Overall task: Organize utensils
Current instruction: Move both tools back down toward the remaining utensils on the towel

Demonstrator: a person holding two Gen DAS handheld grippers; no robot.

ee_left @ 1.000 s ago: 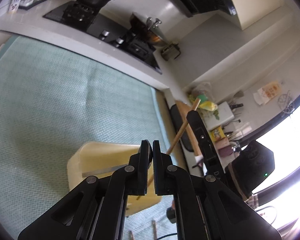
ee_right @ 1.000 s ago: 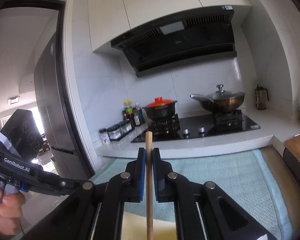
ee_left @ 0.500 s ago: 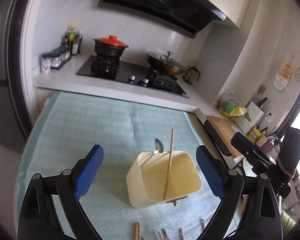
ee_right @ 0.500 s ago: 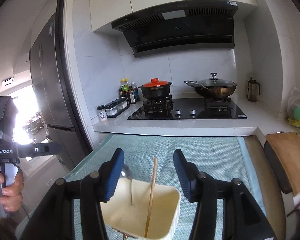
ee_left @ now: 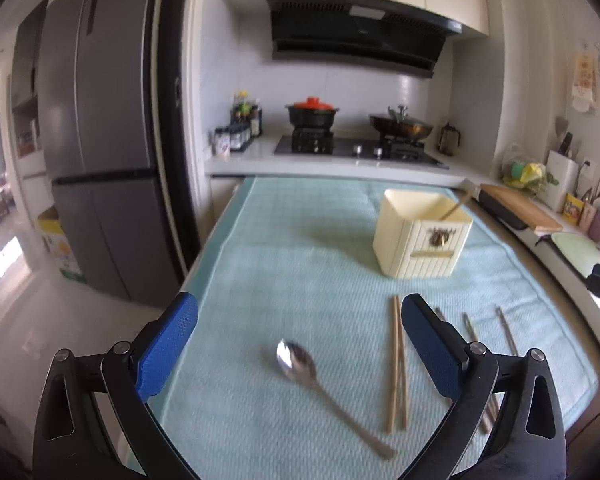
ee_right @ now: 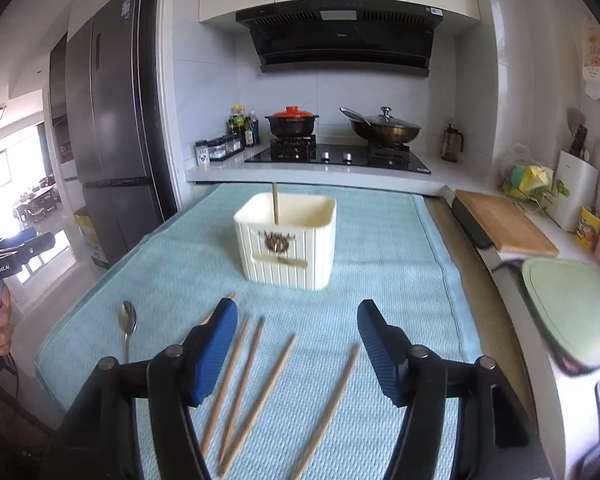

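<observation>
A cream ribbed utensil holder [ee_left: 422, 236] [ee_right: 286, 238] stands on a light blue mat [ee_left: 292, 264] [ee_right: 380, 248] with one wooden chopstick [ee_right: 275, 204] [ee_left: 454, 206] standing in it. A metal spoon [ee_left: 320, 384] [ee_right: 126, 328] lies on the mat near the front. Several wooden chopsticks [ee_right: 260, 380] [ee_left: 398, 364] lie loose beside it. My left gripper [ee_left: 298, 350] is open and empty above the spoon. My right gripper [ee_right: 296, 350] is open and empty above the loose chopsticks.
A stove [ee_right: 336, 156] with a red-lidded pot [ee_right: 292, 122] and a wok [ee_right: 384, 128] stands behind the mat. A wooden cutting board [ee_right: 504, 222] and a green lid [ee_right: 572, 312] are on the right counter. A fridge [ee_left: 100, 160] stands left.
Both grippers were shut, the right on a chopstick above the holder. Both opened, the chopstick dropped into the holder, and both pulled back and lower over the front of the mat.
</observation>
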